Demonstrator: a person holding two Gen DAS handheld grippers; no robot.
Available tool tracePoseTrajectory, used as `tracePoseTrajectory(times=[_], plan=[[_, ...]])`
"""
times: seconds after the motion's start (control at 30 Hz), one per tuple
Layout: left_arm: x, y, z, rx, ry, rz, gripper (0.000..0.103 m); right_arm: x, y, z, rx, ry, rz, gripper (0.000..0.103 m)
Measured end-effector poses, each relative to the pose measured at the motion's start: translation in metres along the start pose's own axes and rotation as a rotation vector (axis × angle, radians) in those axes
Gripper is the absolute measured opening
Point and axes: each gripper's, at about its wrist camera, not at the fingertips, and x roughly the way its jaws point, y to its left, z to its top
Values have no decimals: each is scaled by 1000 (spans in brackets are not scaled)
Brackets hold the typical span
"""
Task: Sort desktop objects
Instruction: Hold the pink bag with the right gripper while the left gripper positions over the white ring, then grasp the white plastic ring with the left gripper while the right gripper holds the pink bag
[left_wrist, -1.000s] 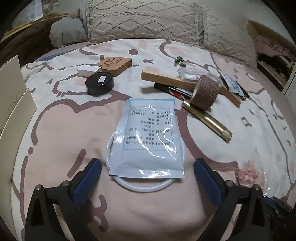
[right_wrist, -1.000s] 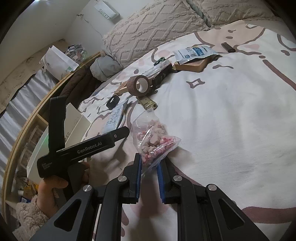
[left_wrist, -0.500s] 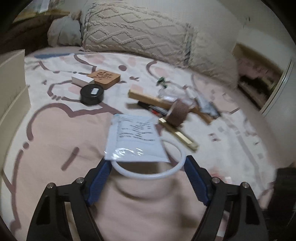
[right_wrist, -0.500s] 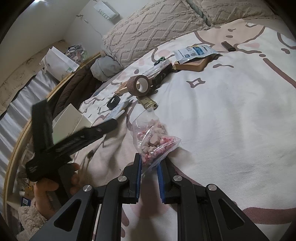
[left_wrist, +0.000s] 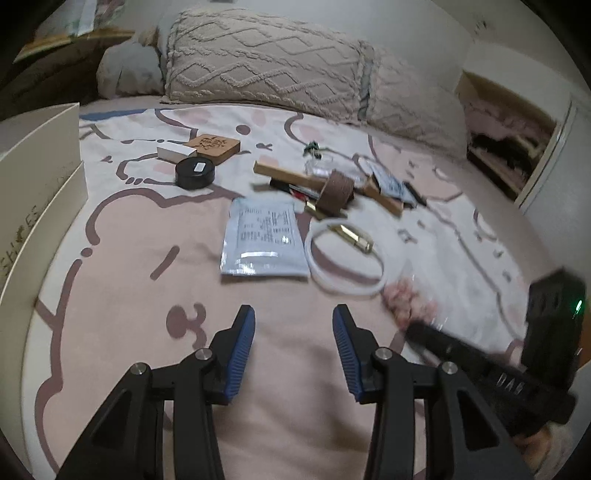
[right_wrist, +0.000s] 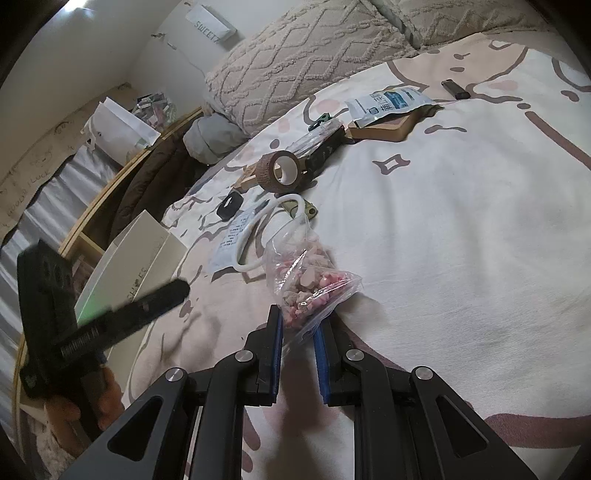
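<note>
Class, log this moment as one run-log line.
left gripper: empty, jaws closing | right gripper: shut on clear plastic bag of pink pieces | white ring: on bedspread

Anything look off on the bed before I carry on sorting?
Nothing spilled or broken. The white ring no longer sits under the blue-white sachet; it lies beside it, looped over the brass tube. The left claw, just closing, holds nothing. The right claw pinches the bag of pink pieces, sealed.

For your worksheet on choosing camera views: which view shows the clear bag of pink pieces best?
The right wrist view: the clear bag sits close and sharp, its lower corner pinched in the right tongs. The left wrist view shows it only as a blurred pink patch near the right edge, beside the white ring.
</note>
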Motion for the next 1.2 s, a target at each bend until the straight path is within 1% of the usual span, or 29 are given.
tracePoseTrajectory(times=[0.07,0.1,0.13,0.23,0.37,0.5,0.63,0.7,0.87,1.0,1.1,1.2], plan=[[0,-6,-2,33,-12,28,54,-1,1,0,-6,-2,-5,17],[1,-8,-1,42,-22,34,66,-1,3,0,-9,-3,-8,17],[0,-11,1,49,-37,31,75,-1,3,0,-12,-3,-9,17],[1,-20,9,74,-65,14,81,-5,4,2,-13,-9,-9,17],[10,-32,22,116,-78,30,87,-16,4,9,-36,-46,-8,17],[25,-42,30,146,-72,42,94,-26,-8,17,-1,-69,16,17],[41,-47,37,182,-54,45,95,-34,-13,22,13,-79,31,17],[46,-47,41,197,-52,30,95,-39,-12,25,-3,-89,24,17],[57,-47,55,214,-49,-43,95,-55,-11,32,-69,-132,-46,17],[70,-51,59,258,-18,-65,95,-60,-27,38,-35,-135,-41,17],[80,-53,57,284,17,-63,95,-57,-37,40,-8,-123,-41,17],[85,-55,53,295,39,-69,95,-58,-38,41,-4,-127,-55,17]])
